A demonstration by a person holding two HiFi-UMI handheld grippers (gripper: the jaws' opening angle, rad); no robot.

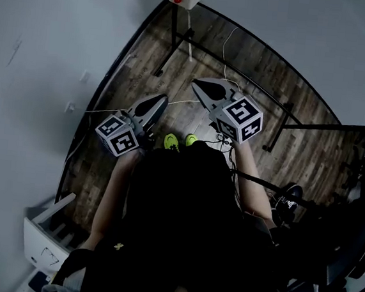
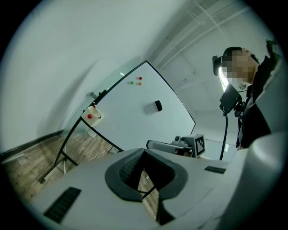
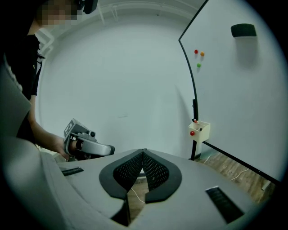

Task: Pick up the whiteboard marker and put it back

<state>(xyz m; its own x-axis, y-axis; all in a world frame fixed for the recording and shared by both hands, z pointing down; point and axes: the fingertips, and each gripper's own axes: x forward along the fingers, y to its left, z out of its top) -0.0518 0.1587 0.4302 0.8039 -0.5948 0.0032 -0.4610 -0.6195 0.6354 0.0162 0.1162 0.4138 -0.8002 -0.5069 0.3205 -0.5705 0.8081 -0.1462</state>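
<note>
My left claw [image 2: 143, 152] and right claw [image 3: 143, 152]: both closed, empty. Pointing them at tray [image 3: 199, 130], likely where marker sits.

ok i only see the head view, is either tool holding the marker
observer: No. The right gripper view shows the right tool shut, with nothing between its pads.
operator: and the left
observer: The left tool looks shut and empty too.
operator: whats on the board
observer: A black eraser and three small coloured magnets sit on the whiteboard. I can make out no marker on it.
</note>
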